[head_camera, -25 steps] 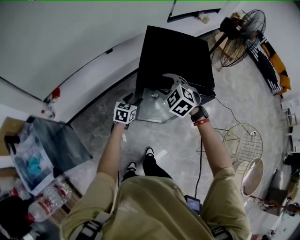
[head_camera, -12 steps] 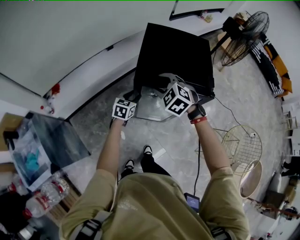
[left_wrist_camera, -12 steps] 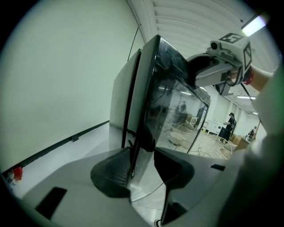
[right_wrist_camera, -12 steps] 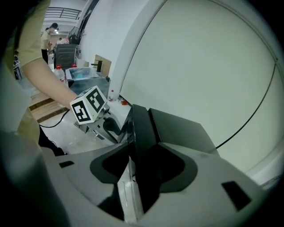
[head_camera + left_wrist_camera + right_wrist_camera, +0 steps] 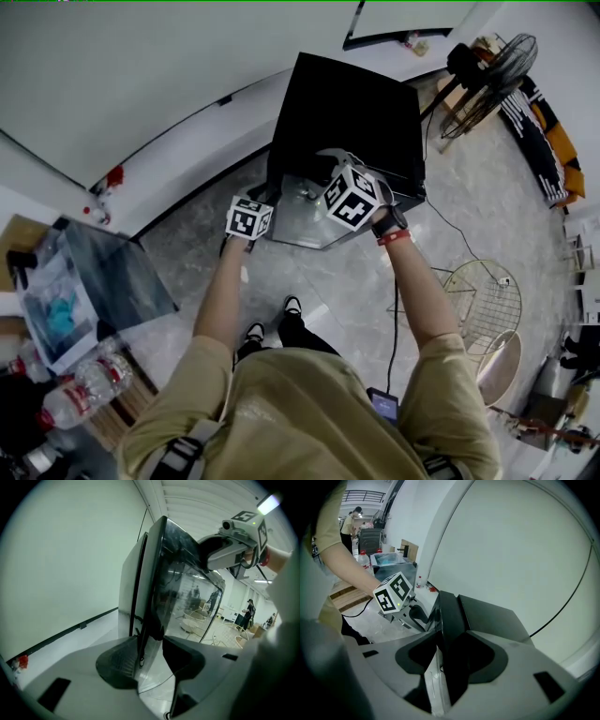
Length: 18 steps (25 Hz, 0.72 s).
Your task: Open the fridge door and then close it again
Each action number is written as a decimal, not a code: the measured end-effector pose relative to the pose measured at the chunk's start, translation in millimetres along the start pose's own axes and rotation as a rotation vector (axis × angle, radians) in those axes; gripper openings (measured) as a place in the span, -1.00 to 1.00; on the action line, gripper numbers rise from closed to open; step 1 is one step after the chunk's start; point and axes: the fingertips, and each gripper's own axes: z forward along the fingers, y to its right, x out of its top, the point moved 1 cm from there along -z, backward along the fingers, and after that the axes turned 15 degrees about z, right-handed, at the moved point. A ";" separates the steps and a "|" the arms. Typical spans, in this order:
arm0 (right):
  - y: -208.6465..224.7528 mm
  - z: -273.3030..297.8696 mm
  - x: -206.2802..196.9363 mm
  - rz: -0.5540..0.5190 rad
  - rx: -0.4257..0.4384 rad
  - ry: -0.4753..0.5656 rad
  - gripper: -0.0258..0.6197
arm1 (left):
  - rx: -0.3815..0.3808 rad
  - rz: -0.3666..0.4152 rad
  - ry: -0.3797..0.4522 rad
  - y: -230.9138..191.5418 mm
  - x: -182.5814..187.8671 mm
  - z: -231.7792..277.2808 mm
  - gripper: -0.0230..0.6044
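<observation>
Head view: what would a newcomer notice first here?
The black fridge against the white wall, centre frame, with both grippers on its glass door. The left gripper and right gripper have just been closing, each gripping the door's edge between its jaws. A standing fan is at upper right.

I have both arms stretched forward and down, with the left forearm and right forearm roughly side by side. My left gripper tilts gently downward. Its jaws have just been closing and pinch the edge of the fridge door between the pads. My right gripper points more steeply down. Its jaws have likewise just been closing, and they clamp the same door higher up. My right wrist carries a watch and a red band.
</observation>
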 end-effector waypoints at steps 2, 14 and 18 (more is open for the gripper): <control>-0.6 -1.1 0.3 -0.003 0.005 0.003 -0.27 | 0.009 -0.001 -0.001 0.4 0.6 -0.5 -0.36; -10.3 -6.4 -2.0 -0.038 0.028 0.024 -0.28 | 0.056 0.006 -0.055 9.4 -6.1 -9.5 -0.36; -20.6 -13.8 -3.5 -0.083 0.057 0.040 -0.28 | 0.086 -0.018 -0.034 19.2 -10.7 -21.2 -0.35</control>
